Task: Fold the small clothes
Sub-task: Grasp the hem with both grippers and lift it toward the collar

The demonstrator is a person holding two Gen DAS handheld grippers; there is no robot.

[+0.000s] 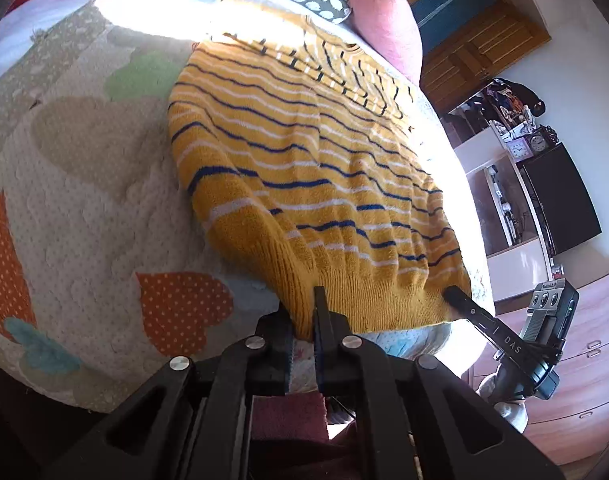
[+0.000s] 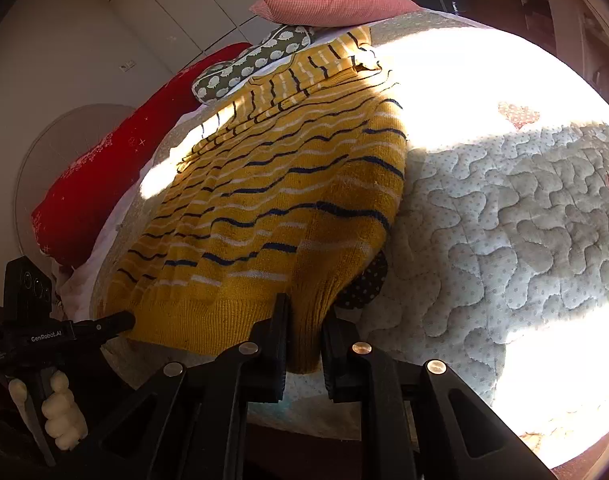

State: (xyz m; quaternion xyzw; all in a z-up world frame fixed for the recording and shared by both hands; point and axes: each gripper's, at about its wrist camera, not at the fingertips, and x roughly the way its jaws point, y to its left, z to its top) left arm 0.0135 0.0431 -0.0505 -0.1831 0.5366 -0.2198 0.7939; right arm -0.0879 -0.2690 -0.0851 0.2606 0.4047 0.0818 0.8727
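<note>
1. Yellow knitted sweater with blue and white stripes [image 1: 304, 184] lies flat on a quilted bedspread with heart patches [image 1: 84, 200].
2. Left gripper [image 1: 304, 312] pinches the ribbed hem's left corner.
3. Right gripper [image 2: 304, 320] pinches the hem's right corner.

Left tongs [image 1: 304, 312]: matte black plastic, two flat fingers [image 1: 322, 312] w/ blue ribbed pads, angular linkage arms pinned by round silver screws [image 1: 254, 342]. Right tongs [image 2: 306, 328]: same black build, ribbed pads and brass-toned to silver screws [image 2: 361, 347]; seen from the left wrist cam, its slim finger carries white lettering "DAS" and a boxy black camera unit w/ three small lenses. From the right wrist cam, the left unit shows "GenRobot.AI" in white, plus a hand [image 2: 62, 416] in a cream knit glove on the handle.
</note>
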